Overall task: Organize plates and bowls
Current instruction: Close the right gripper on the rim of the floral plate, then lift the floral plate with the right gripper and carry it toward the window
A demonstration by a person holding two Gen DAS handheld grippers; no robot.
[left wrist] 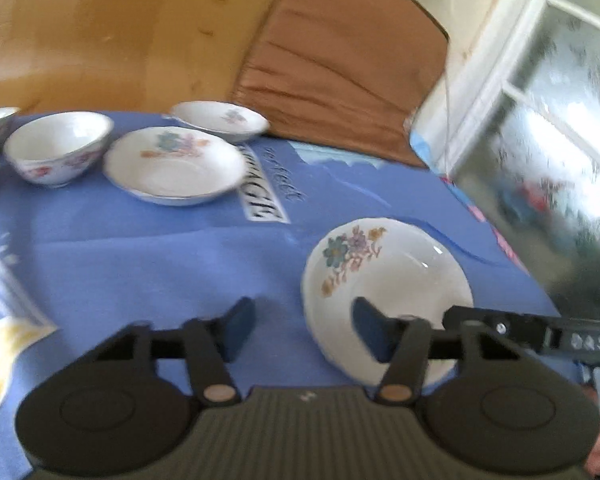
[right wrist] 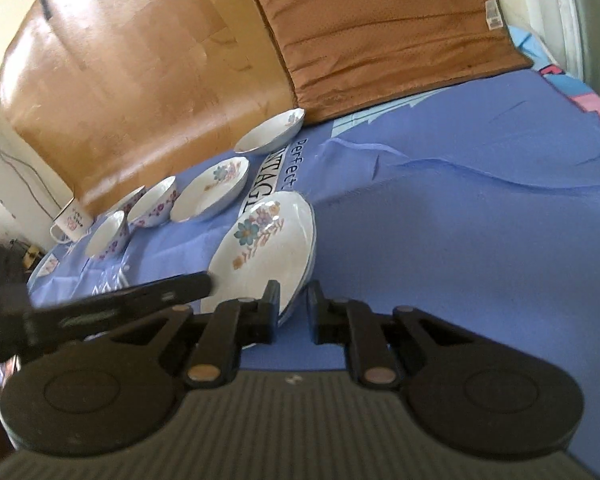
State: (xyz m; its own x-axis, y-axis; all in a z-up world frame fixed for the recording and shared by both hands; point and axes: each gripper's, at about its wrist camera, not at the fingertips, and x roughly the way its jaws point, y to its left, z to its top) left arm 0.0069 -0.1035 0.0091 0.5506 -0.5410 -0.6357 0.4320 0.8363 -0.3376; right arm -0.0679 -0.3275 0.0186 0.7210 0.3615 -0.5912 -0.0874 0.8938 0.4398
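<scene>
A white floral plate (left wrist: pixel 396 276) (right wrist: pixel 268 248) is tilted up off the blue cloth. My right gripper (right wrist: pixel 294 304) is shut on its near rim; its finger shows in the left wrist view (left wrist: pixel 500 326). My left gripper (left wrist: pixel 304 320) is open, its right finger over the plate's inner face, its left finger over bare cloth. A second floral plate (left wrist: pixel 176 166) (right wrist: pixel 210 190) and a third (left wrist: pixel 222 120) (right wrist: pixel 270 132) lie farther back. A floral bowl (left wrist: pixel 58 146) (right wrist: pixel 156 202) stands left of them.
More bowls (right wrist: pixel 108 236) and a mug (right wrist: pixel 74 222) stand at the cloth's far left. A brown cushion (left wrist: pixel 340 56) and a wooden board (left wrist: pixel 108 32) back the surface. A glass door (left wrist: pixel 560 120) is at the right.
</scene>
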